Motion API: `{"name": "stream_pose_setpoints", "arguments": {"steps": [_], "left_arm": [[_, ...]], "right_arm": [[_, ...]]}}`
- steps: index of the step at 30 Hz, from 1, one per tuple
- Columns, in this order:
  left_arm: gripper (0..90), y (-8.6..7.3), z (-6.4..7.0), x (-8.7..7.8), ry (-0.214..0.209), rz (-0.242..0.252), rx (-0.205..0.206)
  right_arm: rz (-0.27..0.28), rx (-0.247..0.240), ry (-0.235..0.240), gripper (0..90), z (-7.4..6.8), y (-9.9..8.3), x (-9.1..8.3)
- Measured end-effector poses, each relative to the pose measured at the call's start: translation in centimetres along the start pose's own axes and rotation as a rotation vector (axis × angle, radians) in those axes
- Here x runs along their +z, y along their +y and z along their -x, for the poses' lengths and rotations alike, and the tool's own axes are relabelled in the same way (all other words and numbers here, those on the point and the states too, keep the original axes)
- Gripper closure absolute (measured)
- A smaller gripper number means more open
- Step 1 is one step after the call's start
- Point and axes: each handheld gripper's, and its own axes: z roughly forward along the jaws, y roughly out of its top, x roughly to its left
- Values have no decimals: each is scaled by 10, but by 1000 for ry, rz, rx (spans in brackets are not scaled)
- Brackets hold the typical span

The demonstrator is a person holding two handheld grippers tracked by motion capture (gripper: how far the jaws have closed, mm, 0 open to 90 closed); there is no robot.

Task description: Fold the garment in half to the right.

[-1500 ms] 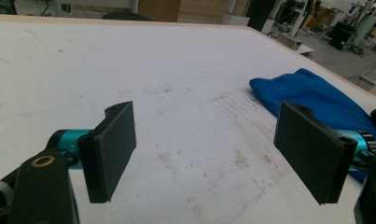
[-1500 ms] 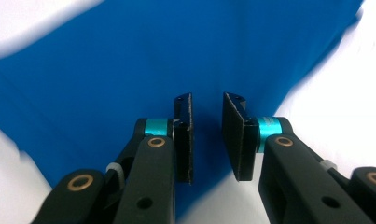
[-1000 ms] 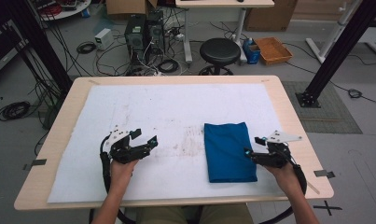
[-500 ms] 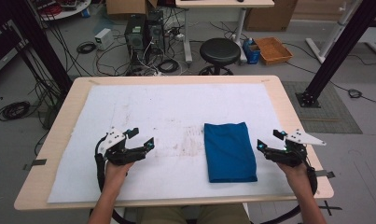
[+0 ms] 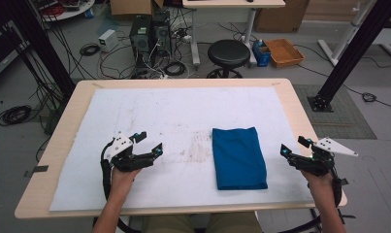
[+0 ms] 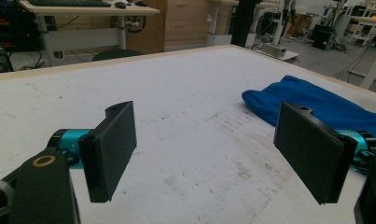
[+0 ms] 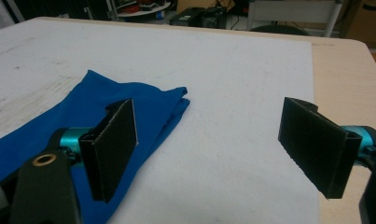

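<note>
A blue cloth [image 5: 239, 158], folded into a long rectangle, lies flat on the white mat [image 5: 159, 111], right of the table's middle. My left gripper [image 5: 149, 143] hovers over the mat well to the left of the cloth, open and holding nothing. In the left gripper view its jaws [image 6: 211, 149] stand wide apart over bare mat, with the cloth [image 6: 316, 100] off to the right. My right gripper [image 5: 295, 145] is open near the table's right edge, just clear of the cloth's right side. Between its jaws [image 7: 213, 144] lies only mat, and the cloth [image 7: 129, 95] is behind the left jaw.
The mat covers most of the wooden table [image 5: 76, 97] and carries grey smudges [image 5: 198, 145] near the middle. Beyond the far edge on the floor are a black stool [image 5: 228, 51], computer towers [image 5: 147, 31], cables and an orange box [image 5: 284, 52]. A black frame post [image 5: 348, 53] stands at right.
My right gripper has drawn back rightward from the cloth's right edge to the table's right edge, open throughout. The left gripper has barely shifted. The cloth lies unchanged.
</note>
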Motion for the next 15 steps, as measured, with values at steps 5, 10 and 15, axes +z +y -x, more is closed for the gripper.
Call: {"name": "stream_pose_setpoints", "arguments": {"steps": [5, 10, 15], "left_arm": [[211, 0, -1, -1, 2, 2, -6], [212, -1, -3, -2, 23, 8, -15], [211, -2, -3, -1, 28, 1, -20]], "right_arm": [[-4, -6, -11, 190, -3, 0, -2], [-11, -8, -12, 190, -1, -1, 1], [-22, -21, -14, 190, -1, -2, 4]]}}
